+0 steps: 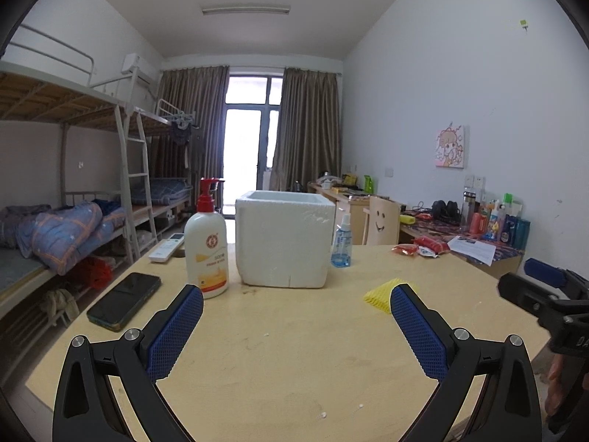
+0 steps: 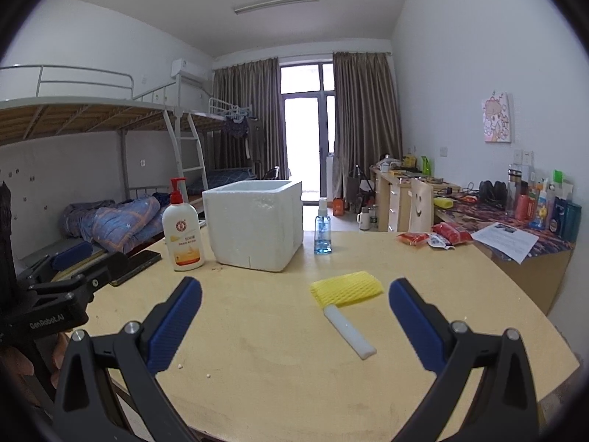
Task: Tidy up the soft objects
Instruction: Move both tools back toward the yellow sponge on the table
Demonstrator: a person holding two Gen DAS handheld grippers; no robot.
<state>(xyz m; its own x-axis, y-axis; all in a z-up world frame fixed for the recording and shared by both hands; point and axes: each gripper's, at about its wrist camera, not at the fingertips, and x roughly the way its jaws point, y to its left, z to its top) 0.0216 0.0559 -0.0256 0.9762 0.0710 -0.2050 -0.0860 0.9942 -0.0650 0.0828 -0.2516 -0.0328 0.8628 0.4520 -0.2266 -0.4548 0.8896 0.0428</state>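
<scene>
A yellow foam net sleeve (image 2: 346, 288) lies flat on the wooden table (image 2: 279, 339), with a white foam strip (image 2: 349, 330) just in front of it. In the left wrist view the yellow sleeve (image 1: 379, 296) is partly hidden behind my left gripper's right finger. A white foam box (image 2: 254, 223) stands open-topped at the back; the same box (image 1: 283, 237) is centred ahead of the left gripper. My right gripper (image 2: 294, 294) hangs open above the table, nearer than the sleeve. My left gripper (image 1: 296, 300) is open too, nothing between its pads.
A lotion pump bottle (image 1: 206, 248), a black phone (image 1: 125, 300) and a remote (image 1: 165, 247) sit left of the box. A blue spray bottle (image 2: 323, 230) stands to its right. Red packets (image 2: 434, 236) lie at the far right edge. Bunk beds line the left wall.
</scene>
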